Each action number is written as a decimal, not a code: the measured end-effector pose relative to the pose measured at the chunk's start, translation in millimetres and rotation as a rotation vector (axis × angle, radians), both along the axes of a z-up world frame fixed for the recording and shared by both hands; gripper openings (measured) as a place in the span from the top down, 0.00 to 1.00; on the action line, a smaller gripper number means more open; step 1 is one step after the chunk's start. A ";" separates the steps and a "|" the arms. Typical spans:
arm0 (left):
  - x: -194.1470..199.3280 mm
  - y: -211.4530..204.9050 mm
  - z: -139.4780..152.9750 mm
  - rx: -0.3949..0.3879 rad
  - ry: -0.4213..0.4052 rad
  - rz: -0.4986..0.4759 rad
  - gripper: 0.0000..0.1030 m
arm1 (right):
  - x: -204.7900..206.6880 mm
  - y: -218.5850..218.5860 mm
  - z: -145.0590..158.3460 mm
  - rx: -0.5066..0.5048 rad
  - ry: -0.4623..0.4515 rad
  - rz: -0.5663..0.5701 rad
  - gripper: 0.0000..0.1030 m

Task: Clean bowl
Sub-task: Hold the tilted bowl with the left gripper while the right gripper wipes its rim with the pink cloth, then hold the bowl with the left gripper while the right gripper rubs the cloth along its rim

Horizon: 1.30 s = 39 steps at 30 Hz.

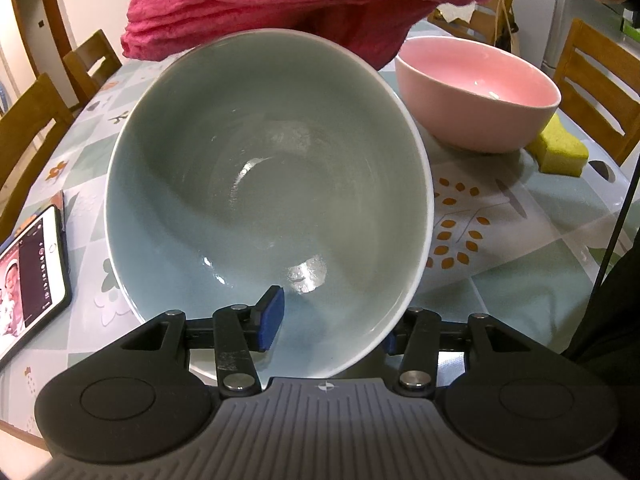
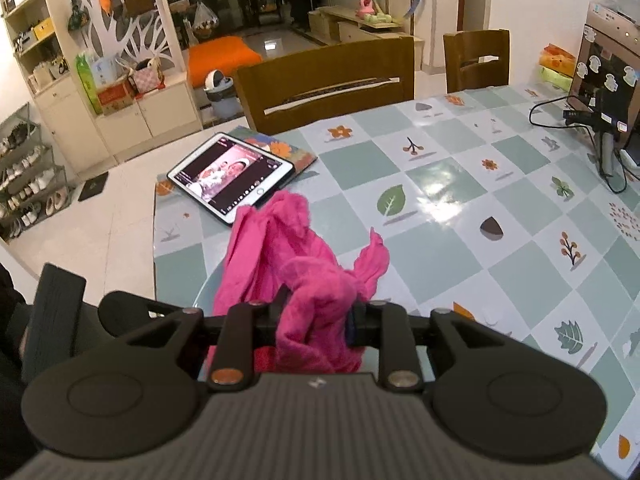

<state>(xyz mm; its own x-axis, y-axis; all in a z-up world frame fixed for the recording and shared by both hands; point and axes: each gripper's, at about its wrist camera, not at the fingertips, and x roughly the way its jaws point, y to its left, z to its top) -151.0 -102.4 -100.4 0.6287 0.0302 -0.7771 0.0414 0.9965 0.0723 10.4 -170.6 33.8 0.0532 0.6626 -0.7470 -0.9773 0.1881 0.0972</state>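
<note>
A tablet (image 1: 30,276) is lying at the table's (image 1: 520,216) left edge. The grey bowl (image 1: 268,184) is being gripped at its near rim by the left gripper (image 1: 332,326), tilted. The cloth (image 2: 304,280) is being clenched by the right gripper (image 2: 316,320).

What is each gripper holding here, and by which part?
Left gripper grips the blue bowl by its near rim. Right gripper pinches the bunched pink cloth.
</note>
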 end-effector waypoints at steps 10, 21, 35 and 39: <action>0.8 2.0 -0.7 -0.006 -0.005 0.001 0.50 | -7.1 6.7 -0.1 -0.026 -0.017 -0.016 0.63; 1.3 3.9 -0.5 -0.008 -0.004 -0.004 0.49 | -14.4 11.7 -0.2 -0.068 -0.026 -0.013 0.57; 3.8 12.1 6.6 0.008 -0.008 -0.075 0.49 | 4.5 4.1 -14.7 -0.092 0.030 -0.153 0.71; 7.3 12.8 8.5 0.024 0.004 -0.115 0.49 | 10.3 -0.2 -20.3 -0.092 0.037 -0.189 0.71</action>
